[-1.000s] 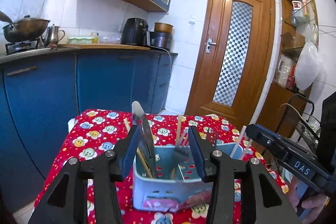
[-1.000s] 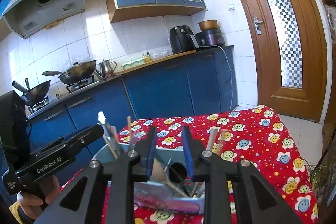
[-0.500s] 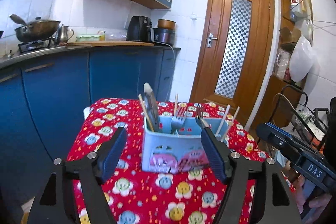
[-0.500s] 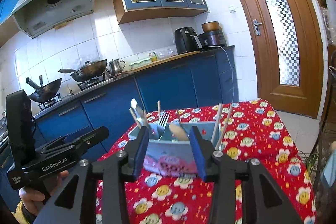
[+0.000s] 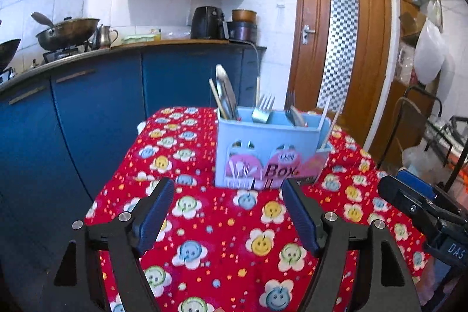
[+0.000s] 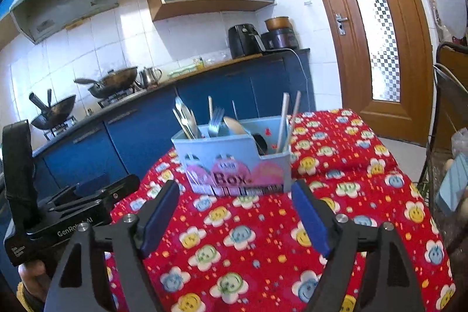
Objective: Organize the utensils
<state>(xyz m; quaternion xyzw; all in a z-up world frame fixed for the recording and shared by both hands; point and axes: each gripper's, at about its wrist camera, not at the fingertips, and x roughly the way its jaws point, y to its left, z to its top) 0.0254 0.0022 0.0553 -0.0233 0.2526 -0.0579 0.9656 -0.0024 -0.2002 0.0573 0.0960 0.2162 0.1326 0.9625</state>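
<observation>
a small table [image 5: 222, 253] carries everything here, covered edge to edge by a red tablecloth [image 5: 175, 154] printed with smiling flowers in yellow, blue, green and white. the cloth hangs over the near and left edges and bulges slightly on the far side. directly on it, toward the far half and roughly centred, stands one light blue plastic utensil box [image 5: 269, 148] with a pink label reading "box" on its front. in the right wrist view the same box [image 6: 234, 163] sits upright on the cloth [image 6: 365, 195], with bare patterned cloth all round it.
</observation>
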